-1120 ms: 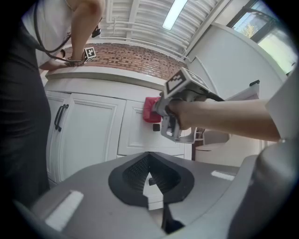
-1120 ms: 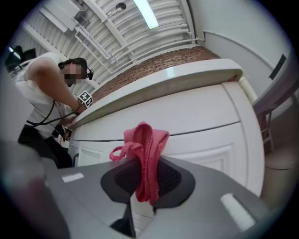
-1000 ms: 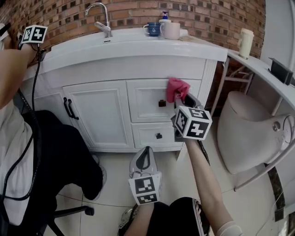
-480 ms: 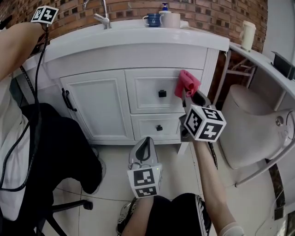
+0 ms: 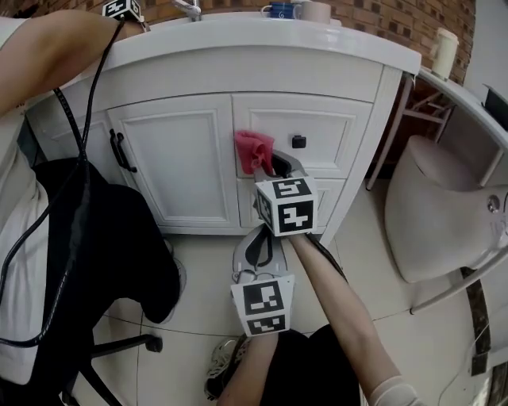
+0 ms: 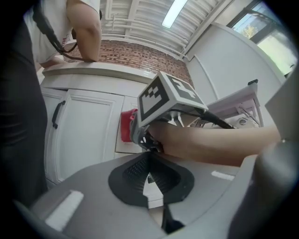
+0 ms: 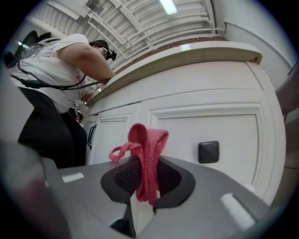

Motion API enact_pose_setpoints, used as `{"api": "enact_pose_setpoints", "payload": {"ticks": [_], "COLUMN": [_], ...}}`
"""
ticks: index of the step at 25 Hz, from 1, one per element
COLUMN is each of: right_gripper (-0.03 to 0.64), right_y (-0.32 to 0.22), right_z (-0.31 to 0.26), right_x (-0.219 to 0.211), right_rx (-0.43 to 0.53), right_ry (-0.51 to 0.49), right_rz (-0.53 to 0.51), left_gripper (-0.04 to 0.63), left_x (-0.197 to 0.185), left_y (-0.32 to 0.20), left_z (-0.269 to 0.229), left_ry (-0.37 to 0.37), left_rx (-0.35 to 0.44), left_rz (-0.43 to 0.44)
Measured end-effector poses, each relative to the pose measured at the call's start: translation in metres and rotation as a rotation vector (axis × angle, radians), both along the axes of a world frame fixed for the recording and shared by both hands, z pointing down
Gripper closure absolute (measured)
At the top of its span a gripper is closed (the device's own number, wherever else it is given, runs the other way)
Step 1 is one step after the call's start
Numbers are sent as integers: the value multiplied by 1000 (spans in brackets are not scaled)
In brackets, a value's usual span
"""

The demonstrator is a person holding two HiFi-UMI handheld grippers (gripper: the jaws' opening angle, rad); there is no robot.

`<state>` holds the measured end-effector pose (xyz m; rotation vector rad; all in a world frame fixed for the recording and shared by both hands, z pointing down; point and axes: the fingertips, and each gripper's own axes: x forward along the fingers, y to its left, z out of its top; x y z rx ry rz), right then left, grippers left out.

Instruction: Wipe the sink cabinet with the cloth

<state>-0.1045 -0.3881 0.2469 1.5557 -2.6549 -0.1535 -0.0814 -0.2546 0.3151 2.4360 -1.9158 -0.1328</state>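
Nearest you, your left tongs [image 5: 254,244] point up at the cabinet base with the jaws closed together on nothing. Just beyond them, your right tongs [image 5: 276,164] are clamped tight on the one pink cloth [image 5: 252,149], which stands up in a loose fold from between the pads. The cloth is at the left end of the upper drawer [image 5: 333,131] of the white sink cabinet [image 5: 178,170], just left of the one square black knob [image 5: 298,142]; whether it presses the panel cannot be told. Up on the worktop [image 5: 262,36] stand two mugs, a blue mug [image 5: 279,9] and a pale mug [image 5: 316,10], and another person's arm [image 5: 48,47] leans there.
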Motion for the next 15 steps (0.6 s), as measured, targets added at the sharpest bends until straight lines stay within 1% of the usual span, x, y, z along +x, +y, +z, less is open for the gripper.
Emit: {"api": "enact_pose_setpoints", "payload": {"ticks": [3,5,7,9,15], "right_gripper": [555,553,554,554,555], "right_y": [-4,-3,1,3,-13], "right_z": [-1,-1,0,1,8], "right_x": [48,74,88,103,190], "right_rx": [-14,-27,-26,-13,-60], "right_ry": [-59,-89,-81,-74,-191], "right_rz": [116,136,129,150,301], "left_gripper": [581,581,581,581,581], "left_x": [3,6,10,16,19], "left_y": [-3,-5,-6,-6,-9], "left_z": [5,9,12,12,10], "left_ry": [-7,-17,-28,-29,-36], "left_rx": [-10,-20,-27,-31,-32], "left_rz": [18,27,35,47,57]}}
